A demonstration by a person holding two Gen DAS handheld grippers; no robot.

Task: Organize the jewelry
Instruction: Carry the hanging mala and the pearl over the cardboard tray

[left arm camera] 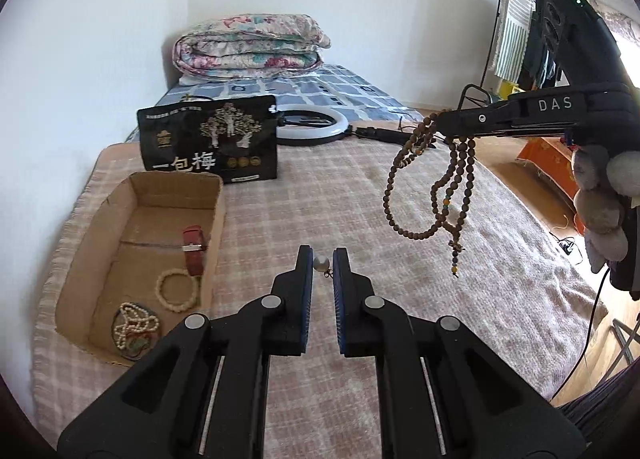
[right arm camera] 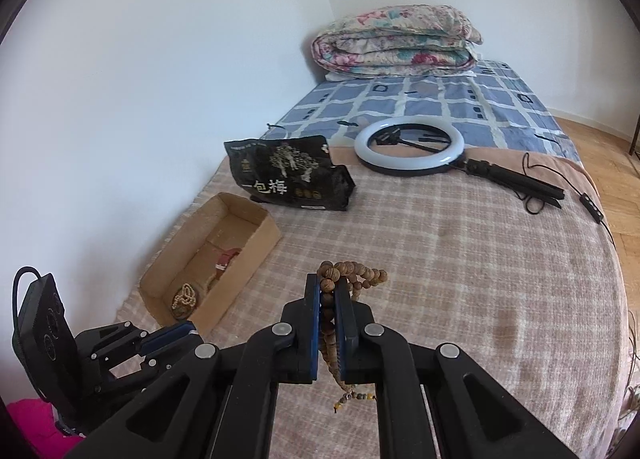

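Note:
My left gripper (left arm camera: 322, 264) is shut on a small pearl pendant (left arm camera: 321, 263), held above the checked blanket just right of the cardboard box (left arm camera: 214, 219). The box holds a red strap (left arm camera: 193, 249), a cream bead bracelet (left arm camera: 177, 290) and a pale bead necklace (left arm camera: 134, 326). My right gripper (right arm camera: 328, 291) is shut on a long string of brown wooden beads (right arm camera: 352, 273); in the left wrist view the beads (left arm camera: 432, 183) hang in loops from it, high at the right. The box also shows in the right wrist view (right arm camera: 256, 255), left of the right gripper.
A black snack bag (left arm camera: 208, 139) stands behind the box. A ring light (right arm camera: 409, 147) with its folded stand and cable lies farther back. A folded floral quilt (right arm camera: 396, 39) sits at the head of the bed. The bed's right edge drops to a wooden floor (right arm camera: 624, 179).

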